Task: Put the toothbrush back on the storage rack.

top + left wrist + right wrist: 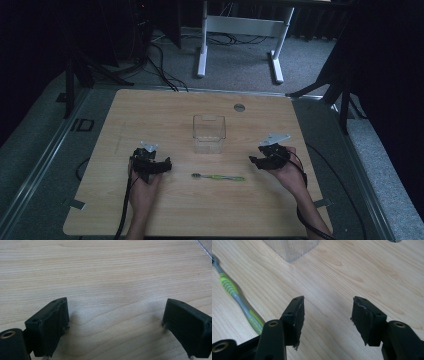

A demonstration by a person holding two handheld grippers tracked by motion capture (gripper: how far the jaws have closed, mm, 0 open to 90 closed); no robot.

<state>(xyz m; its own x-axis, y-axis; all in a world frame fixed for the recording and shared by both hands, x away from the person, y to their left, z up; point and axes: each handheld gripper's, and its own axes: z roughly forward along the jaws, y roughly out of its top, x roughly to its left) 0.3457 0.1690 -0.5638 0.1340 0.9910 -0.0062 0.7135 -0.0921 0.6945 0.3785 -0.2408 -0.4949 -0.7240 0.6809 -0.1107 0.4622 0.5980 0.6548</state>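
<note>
Green-and-grey plastic toothbrush (218,177) lies ungrasped on the pale wooden surface (165,107), near the clear plastic square container (209,133); both grippers' fingers (297,317) are held apart, empty. A reach is judged next.

**Surroundings, beyond the work in hand**

We list a light wooden table (165,107) with rounded corners, its grain running across. We note a small round grey insert (239,107) set into the far part of the tabletop. We record grey carpet floor (240,65) around the table, with black cables (162,70) lying across it at the far left. Beyond the table we see the white legs of a desk frame (202,55), and dark stand legs (75,75) at either side.
</note>
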